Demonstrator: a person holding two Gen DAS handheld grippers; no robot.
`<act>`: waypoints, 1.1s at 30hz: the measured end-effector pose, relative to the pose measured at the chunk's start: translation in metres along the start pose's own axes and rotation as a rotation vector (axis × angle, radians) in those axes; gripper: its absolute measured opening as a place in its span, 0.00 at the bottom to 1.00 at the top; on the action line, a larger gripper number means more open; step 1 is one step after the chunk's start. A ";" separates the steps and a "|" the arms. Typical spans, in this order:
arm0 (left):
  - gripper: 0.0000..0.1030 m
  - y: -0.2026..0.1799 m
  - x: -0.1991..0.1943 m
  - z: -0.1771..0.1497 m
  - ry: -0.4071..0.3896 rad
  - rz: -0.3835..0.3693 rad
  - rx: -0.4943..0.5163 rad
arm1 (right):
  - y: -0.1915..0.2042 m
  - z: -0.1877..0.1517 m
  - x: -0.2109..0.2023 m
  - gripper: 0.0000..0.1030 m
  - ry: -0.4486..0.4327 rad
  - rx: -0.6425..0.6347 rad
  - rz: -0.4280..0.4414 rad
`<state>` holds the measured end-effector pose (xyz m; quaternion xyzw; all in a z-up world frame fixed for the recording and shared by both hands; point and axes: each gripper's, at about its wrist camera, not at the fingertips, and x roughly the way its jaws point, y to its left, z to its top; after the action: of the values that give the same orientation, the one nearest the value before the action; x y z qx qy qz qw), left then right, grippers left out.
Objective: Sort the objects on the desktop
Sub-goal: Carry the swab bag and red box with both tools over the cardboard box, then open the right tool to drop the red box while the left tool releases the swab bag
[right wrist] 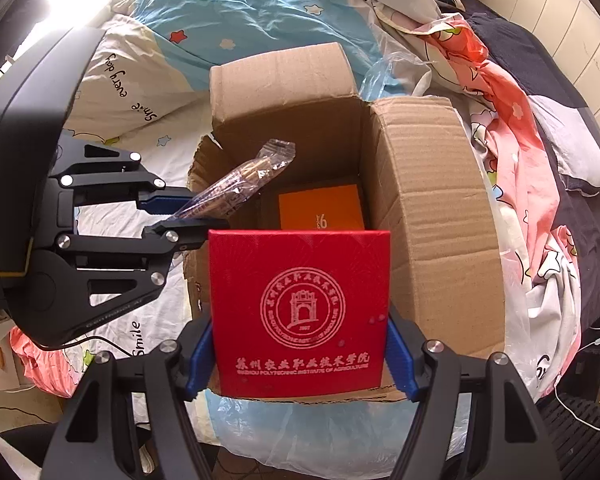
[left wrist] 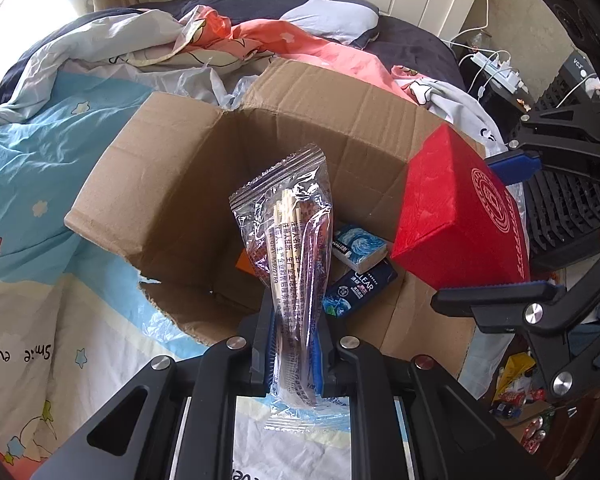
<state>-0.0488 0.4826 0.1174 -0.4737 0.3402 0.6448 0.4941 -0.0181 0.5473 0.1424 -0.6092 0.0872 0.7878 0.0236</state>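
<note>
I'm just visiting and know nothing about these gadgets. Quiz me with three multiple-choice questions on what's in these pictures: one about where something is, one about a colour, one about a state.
1. Where does the orange box lie?
A. inside the cardboard box
B. on the quilt beside it
C. between the right gripper's fingers

2. What colour is the flat box in the right gripper?
A. green
B. red
C. white

3. How is the left gripper?
A. wide open and empty
B. shut on the chopstick packet
C. shut on a shampoo pack

Answers:
1 A: the right wrist view shows it on the carton's floor.
2 B: its lid is red with a white seal.
3 B: the blue pads pinch the clear packet.
</note>
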 end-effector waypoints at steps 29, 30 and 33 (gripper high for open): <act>0.49 -0.006 0.034 0.023 0.009 0.026 -0.027 | -0.020 -0.013 0.016 0.67 0.020 0.085 -0.013; 0.61 -0.006 0.033 0.023 -0.001 0.041 -0.028 | -0.020 -0.013 0.017 0.70 0.021 0.081 -0.022; 0.86 -0.001 0.025 0.023 -0.043 0.099 -0.044 | -0.022 -0.014 0.019 0.72 0.030 0.081 -0.041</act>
<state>-0.0559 0.5120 0.1010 -0.4531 0.3383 0.6858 0.4583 -0.0063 0.5656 0.1181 -0.6210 0.1066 0.7739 0.0632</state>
